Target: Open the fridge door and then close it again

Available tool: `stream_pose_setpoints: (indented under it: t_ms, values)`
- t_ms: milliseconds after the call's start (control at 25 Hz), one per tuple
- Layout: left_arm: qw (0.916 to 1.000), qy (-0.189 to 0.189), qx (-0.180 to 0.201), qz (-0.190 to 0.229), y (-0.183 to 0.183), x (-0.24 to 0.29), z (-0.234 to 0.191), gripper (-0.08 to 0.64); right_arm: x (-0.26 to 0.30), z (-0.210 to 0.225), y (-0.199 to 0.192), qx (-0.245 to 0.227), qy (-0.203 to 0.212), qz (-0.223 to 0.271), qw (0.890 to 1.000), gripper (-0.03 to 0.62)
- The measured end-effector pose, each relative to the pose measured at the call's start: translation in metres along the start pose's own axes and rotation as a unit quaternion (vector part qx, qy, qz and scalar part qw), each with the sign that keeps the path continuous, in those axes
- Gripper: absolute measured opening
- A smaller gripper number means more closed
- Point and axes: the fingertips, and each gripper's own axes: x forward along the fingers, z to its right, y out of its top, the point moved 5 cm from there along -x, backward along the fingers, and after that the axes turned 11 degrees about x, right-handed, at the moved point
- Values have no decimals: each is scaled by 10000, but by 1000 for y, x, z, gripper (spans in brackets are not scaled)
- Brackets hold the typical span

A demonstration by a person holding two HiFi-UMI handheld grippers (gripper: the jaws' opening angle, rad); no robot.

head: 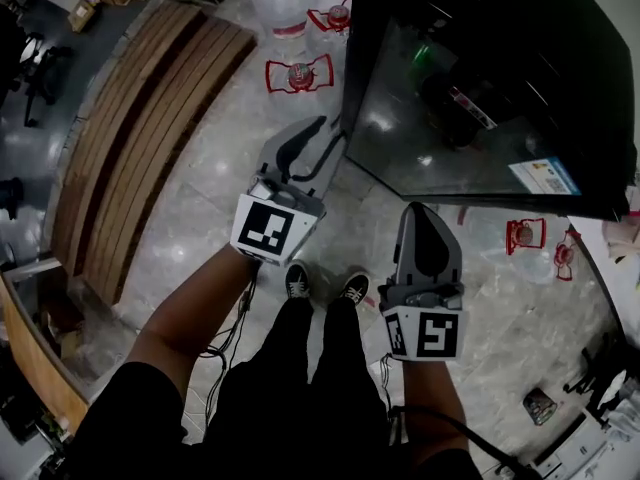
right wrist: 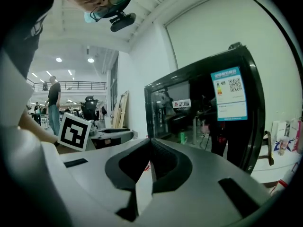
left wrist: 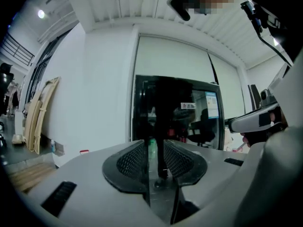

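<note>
Step in hand: approach. Fridge (head: 480,78) stands just ahead of both tools, door shut. Left tool (head: 322,138): jaws apart, nothing between. Right tool (head: 428,230): jaws together, empty. Next move likely requires seating the open jaws on the door edge, clamping, then pulling outward.

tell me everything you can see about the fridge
The fridge is a black cabinet with a dark, reflective glass door, which looks shut. A blue and white energy label with a QR code sits on the door's upper corner, and a small white sticker sits further in. It stands on the pale stone floor by a white wall. Neither the left gripper nor the right gripper touches it.
</note>
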Motion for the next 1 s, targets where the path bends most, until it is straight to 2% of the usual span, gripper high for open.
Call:
stream_pose_setpoints:
  t_ms: [200,320,480,680,1000]
  values:
    - [9981,-281,374,390,-33,49,-21,158,29,21,-27,-34,3,-40,10000,15]
    - [9973,-466,354,441,-45,70,-26,193,37,31,-49,30,-9,-176,9998,15]
    - [9953,-583,518,576,-50,89,-30,221,38,33,-73,112,8,-393,9992,15]
    - [9949,-684,377,638,-43,104,-38,253,37,33,-82,213,-7,-476,9986,15]
    - [9915,-1006,267,783,-36,114,-39,253,28,45,-80,267,-151,-422,9986,15]
